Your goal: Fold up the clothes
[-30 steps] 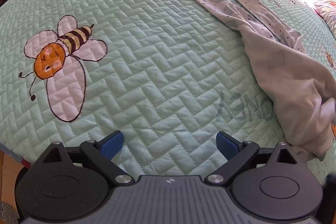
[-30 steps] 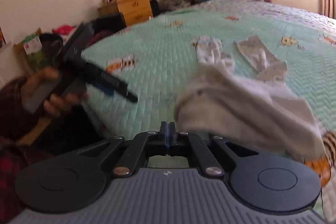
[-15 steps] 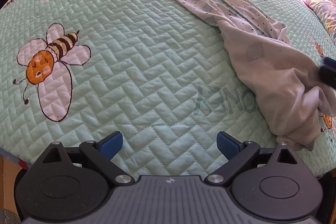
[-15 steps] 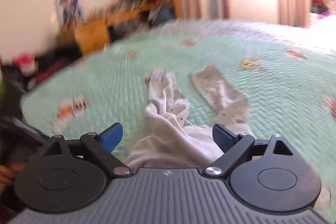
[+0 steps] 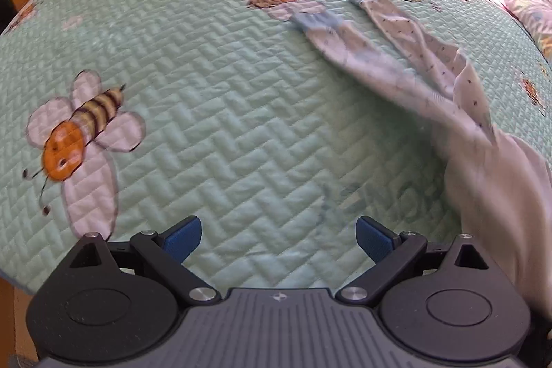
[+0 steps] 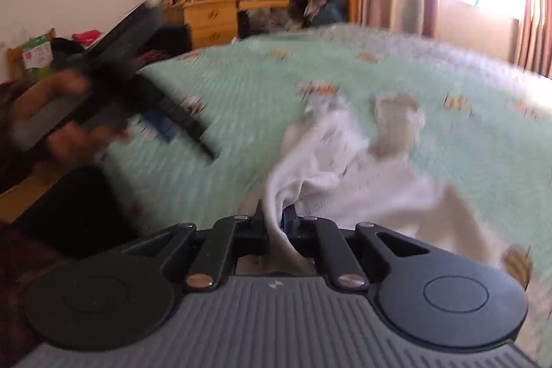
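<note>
A: What fills the view?
B: A mint quilted bedspread printed with bees; its near edge curves just below the left gripper, with wide bare quilt ahead and to the left.
A: And the clothing?
B: A pale dotted pair of pants lies toward the right, legs stretched away across the quilt, waist end bunched near the bed edge.
A: The claws?
B: Left one spread wide, empty, above the quilt. The right gripper is pinched closed on the pants' white waist fabric.
</note>
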